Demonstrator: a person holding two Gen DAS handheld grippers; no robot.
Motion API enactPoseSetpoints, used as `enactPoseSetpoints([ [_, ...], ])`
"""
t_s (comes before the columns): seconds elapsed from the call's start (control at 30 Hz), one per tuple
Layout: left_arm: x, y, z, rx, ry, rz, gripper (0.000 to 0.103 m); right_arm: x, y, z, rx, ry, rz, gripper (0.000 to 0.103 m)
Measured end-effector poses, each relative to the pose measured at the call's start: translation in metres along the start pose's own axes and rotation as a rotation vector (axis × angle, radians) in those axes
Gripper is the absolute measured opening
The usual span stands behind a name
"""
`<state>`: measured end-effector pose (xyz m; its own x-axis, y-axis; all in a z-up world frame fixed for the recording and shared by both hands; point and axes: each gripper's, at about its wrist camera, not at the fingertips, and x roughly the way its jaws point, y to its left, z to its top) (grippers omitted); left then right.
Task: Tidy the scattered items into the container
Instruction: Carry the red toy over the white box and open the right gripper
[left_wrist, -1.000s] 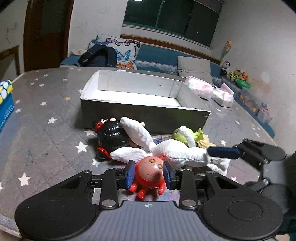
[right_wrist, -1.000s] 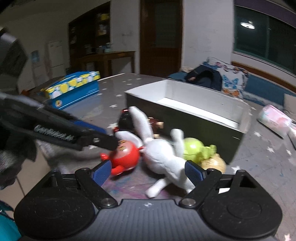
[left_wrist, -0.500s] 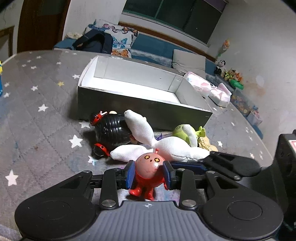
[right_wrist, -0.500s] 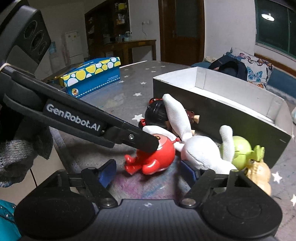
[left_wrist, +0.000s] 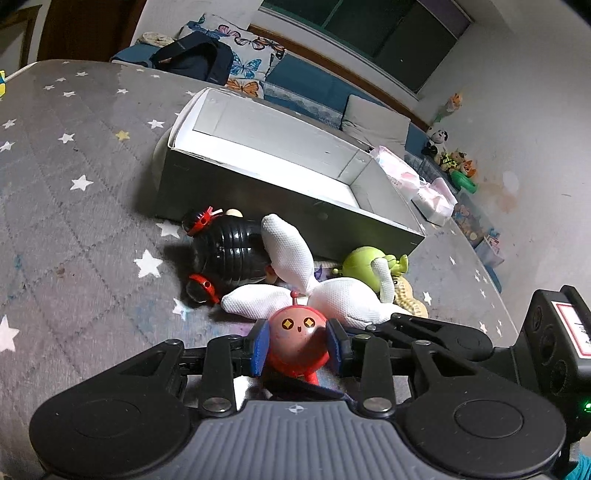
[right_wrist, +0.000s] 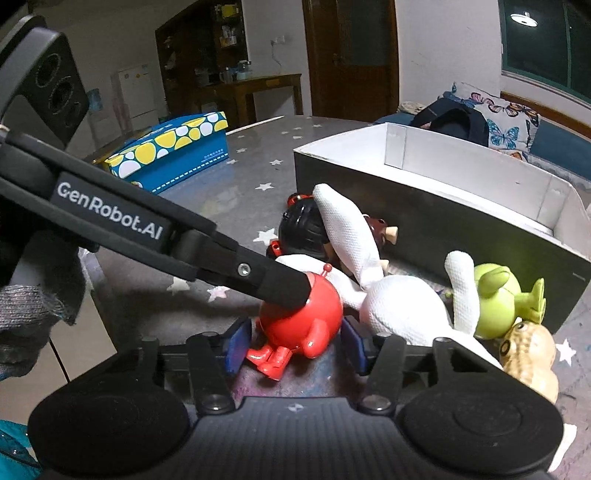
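My left gripper (left_wrist: 297, 343) is shut on a red round toy figure (left_wrist: 298, 341), held just above the table. It shows in the right wrist view (right_wrist: 301, 317) too, where my right gripper (right_wrist: 295, 345) is open with its blue pads on either side of the toy's legs, not touching. A white plush rabbit (left_wrist: 332, 295), a black-haired doll (left_wrist: 229, 254), a green frog toy (left_wrist: 369, 262) and a peanut-shaped toy (right_wrist: 528, 354) lie before the open white-lined box (left_wrist: 280, 158).
The table has a grey star-patterned cloth (left_wrist: 74, 206). A blue and yellow dotted box (right_wrist: 173, 147) stands at the left of the table. Pink packets (left_wrist: 428, 188) lie beyond the box's right end. A sofa with a dark backpack (left_wrist: 192, 61) is behind.
My left gripper has lifted the red toy and tilted left. My right gripper has moved in under it and narrowed, its pads now flanking the toy's legs.
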<state>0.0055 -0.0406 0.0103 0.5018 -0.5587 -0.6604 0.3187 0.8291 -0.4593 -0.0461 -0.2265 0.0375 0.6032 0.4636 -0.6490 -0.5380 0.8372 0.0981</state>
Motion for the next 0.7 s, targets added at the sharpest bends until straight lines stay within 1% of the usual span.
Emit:
enactPoseSetpoints([
  [0.1,-0.001,-0.001,0.000,-0.003,-0.001,0.000,0.035,-0.002,-0.003,0.000,0.024,-0.003,0.004,0.048],
  [0.2,-0.004,-0.002,-0.001,-0.007,-0.005,-0.011,0.035,-0.007,0.000,0.000,0.013,-0.010,-0.006,0.048],
  [0.37,-0.020,-0.016,0.006,0.009,-0.052,-0.039,0.035,-0.027,0.000,0.009,0.005,-0.064,-0.020,0.048],
  [0.5,-0.024,-0.036,0.025,0.054,-0.107,-0.058,0.035,-0.041,-0.013,0.029,0.010,-0.121,-0.044,0.048],
  [0.6,-0.016,-0.049,0.045,0.066,-0.137,-0.077,0.035,-0.049,-0.028,0.042,0.011,-0.151,-0.073,0.048],
  [0.7,-0.003,-0.057,0.064,0.068,-0.150,-0.095,0.035,-0.052,-0.048,0.056,0.004,-0.168,-0.110,0.048],
])
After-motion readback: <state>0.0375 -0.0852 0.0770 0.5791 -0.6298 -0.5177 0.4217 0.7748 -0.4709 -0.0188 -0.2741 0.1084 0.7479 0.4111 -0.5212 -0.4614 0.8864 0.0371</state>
